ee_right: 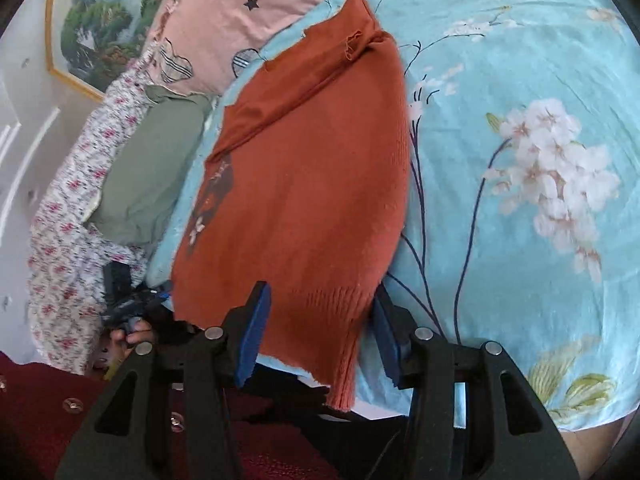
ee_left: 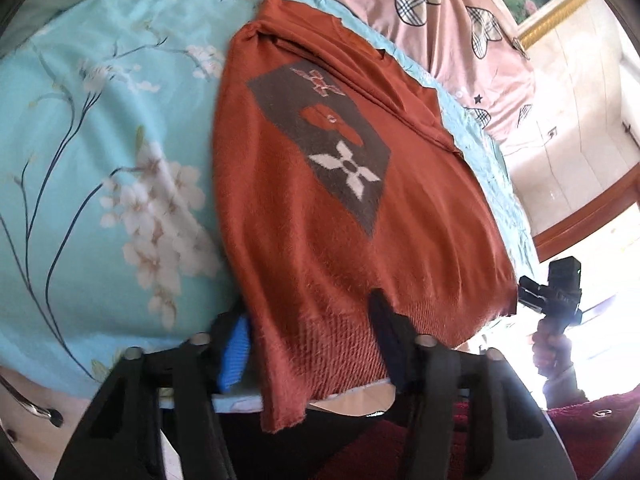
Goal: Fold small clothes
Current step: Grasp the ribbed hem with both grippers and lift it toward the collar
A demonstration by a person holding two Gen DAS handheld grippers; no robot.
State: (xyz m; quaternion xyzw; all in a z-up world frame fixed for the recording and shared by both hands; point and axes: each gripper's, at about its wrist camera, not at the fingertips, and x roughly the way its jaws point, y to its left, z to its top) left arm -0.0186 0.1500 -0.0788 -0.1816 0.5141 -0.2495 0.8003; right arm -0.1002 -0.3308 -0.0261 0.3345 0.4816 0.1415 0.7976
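A rust-orange knit sweater (ee_left: 320, 220) with a grey diamond panel and a white flower lies on the blue floral bedsheet (ee_left: 100, 160), sleeves folded in, its ribbed hem hanging over the near edge. My left gripper (ee_left: 312, 344) is open, its fingers either side of the hem's left corner. In the right wrist view the sweater (ee_right: 304, 184) is seen from its other hem corner. My right gripper (ee_right: 320, 336) is open around that ribbed corner. Each gripper shows small in the other's view: the right gripper (ee_left: 560, 292) and the left gripper (ee_right: 128, 300).
A pink quilt (ee_left: 440, 20) with plaid hearts lies at the head of the bed. A folded green garment (ee_right: 152, 168) and a floral-print cloth (ee_right: 68, 216) lie beside the sweater. A framed landscape picture (ee_right: 92, 20) hangs on the wall. The person's dark red clothing (ee_right: 40, 420) is below.
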